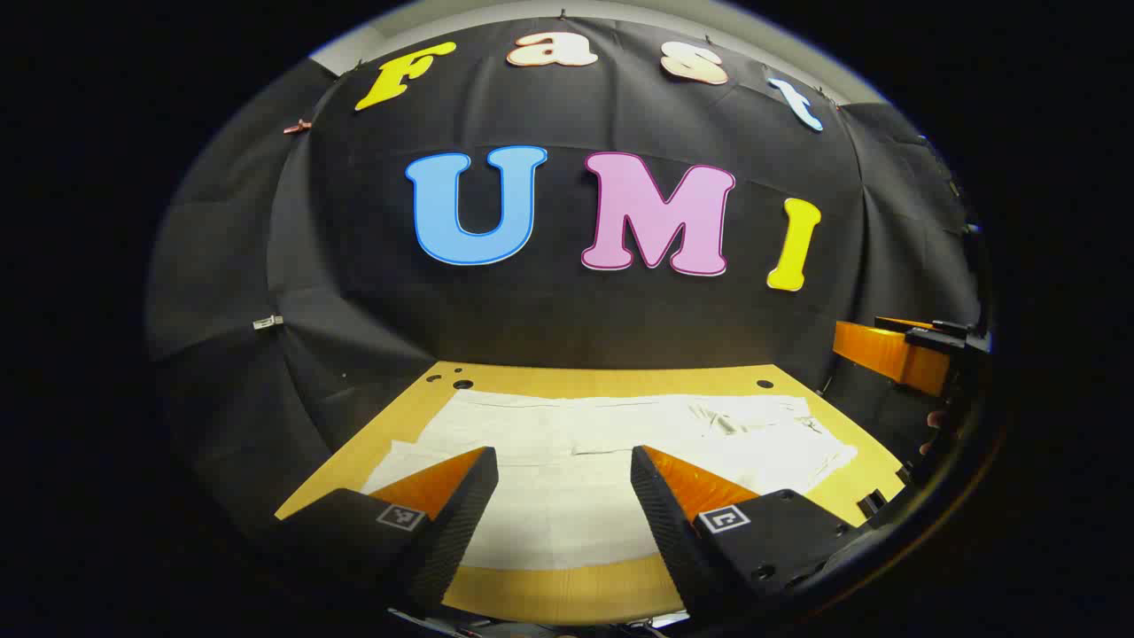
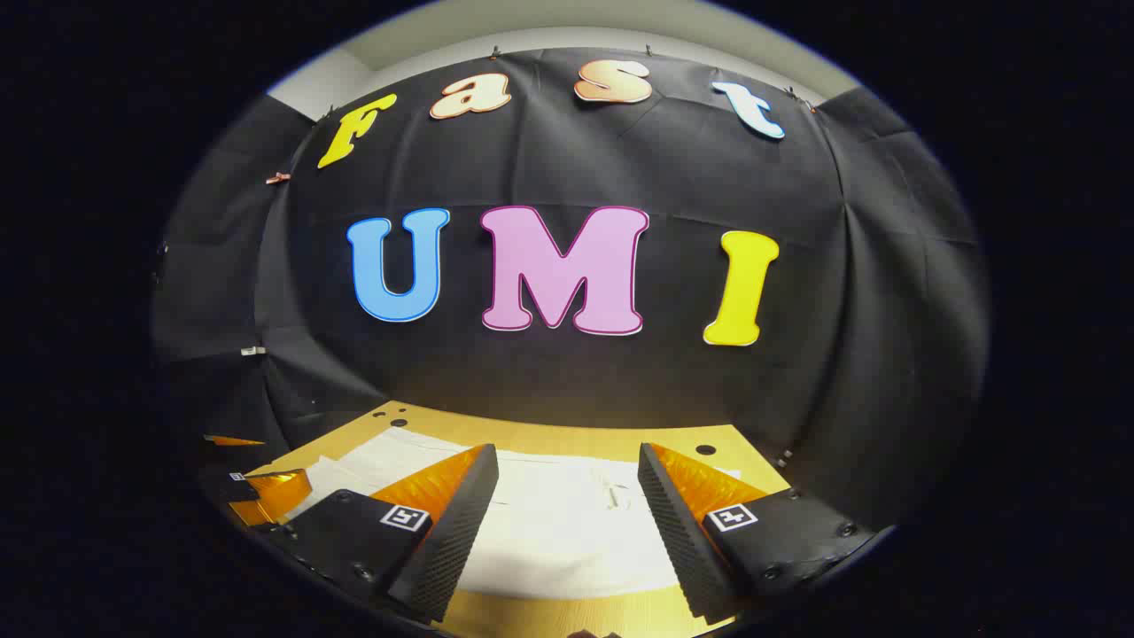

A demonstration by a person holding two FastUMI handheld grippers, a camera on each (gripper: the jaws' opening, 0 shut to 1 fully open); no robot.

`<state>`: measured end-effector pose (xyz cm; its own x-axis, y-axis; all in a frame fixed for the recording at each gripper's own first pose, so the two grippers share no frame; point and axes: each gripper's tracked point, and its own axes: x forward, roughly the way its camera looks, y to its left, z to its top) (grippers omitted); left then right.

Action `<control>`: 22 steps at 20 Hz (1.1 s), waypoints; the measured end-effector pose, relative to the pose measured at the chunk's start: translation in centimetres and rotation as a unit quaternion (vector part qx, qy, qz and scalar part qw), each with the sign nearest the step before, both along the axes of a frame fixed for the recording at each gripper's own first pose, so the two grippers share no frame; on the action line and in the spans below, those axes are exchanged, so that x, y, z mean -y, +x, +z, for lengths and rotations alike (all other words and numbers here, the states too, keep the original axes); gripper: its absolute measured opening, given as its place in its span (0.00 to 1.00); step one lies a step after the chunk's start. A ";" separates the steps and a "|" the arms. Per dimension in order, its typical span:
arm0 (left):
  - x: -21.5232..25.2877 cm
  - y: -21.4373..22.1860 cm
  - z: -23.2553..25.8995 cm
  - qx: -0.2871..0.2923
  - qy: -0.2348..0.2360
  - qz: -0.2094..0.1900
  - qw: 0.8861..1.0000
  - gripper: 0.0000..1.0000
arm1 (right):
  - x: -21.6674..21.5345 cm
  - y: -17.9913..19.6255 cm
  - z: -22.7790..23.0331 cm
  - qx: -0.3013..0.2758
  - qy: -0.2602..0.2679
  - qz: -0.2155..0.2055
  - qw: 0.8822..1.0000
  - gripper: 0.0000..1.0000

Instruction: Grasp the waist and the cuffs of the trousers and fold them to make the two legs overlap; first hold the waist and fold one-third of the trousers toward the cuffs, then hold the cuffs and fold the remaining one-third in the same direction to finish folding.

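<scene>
While the white trousers lie spread flat across the wooden counter, the left gripper view has the left gripper poised above their near edge, jaws wide apart and holding nothing. At the right rim of that view the right gripper shows farther off, level with the rumpled end of the cloth. Which end is waist and which is cuffs I cannot tell.

From the right gripper view, the right gripper also hangs over the trousers with jaws spread and empty, and the left gripper sits low at the left rim.

My worry is a shallow pinch: catching only the top layer would leave the legs misaligned, or drag the thin cloth along the counter.
</scene>
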<state>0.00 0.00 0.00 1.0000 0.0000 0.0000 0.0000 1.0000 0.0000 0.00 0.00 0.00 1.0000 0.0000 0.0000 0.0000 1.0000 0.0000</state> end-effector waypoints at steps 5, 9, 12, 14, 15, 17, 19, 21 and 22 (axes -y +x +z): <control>1.1 2.8 0.8 0.013 0.016 0.026 0.999 0.96 | 1.6 3.0 -1.6 -0.010 0.017 0.025 0.999 0.98; 1.9 4.2 1.2 0.016 0.018 0.025 0.999 0.96 | 3.3 4.5 -2.7 -0.018 -0.004 0.020 1.000 0.98; 2.6 5.2 0.7 0.005 0.021 0.012 1.000 0.96 | 3.8 5.3 -3.3 -0.019 -0.019 0.025 0.999 0.97; 2.5 5.7 0.7 0.007 0.026 0.012 1.000 0.96 | 3.9 5.7 -3.7 -0.019 -0.022 0.031 0.999 0.98; 2.3 5.9 0.2 0.001 0.027 0.016 1.000 0.96 | 4.1 5.8 -4.2 -0.025 -0.025 0.032 0.999 0.98; 2.4 5.9 0.2 -0.002 0.020 0.013 1.000 0.96 | 4.6 6.0 -4.4 -0.030 -0.029 0.030 0.999 0.98; 2.9 6.2 0.1 -0.003 0.009 -0.002 1.000 0.96 | 5.1 6.2 -4.4 -0.030 -0.035 0.030 0.998 0.98; 2.5 6.5 -0.2 -0.010 0.009 0.003 1.000 0.96 | 6.1 6.3 -4.6 -0.031 -0.053 0.028 0.998 0.98; 2.4 6.6 -0.2 -0.013 0.010 0.005 1.000 0.96 | 6.6 6.4 -4.7 -0.035 -0.059 0.026 0.997 0.98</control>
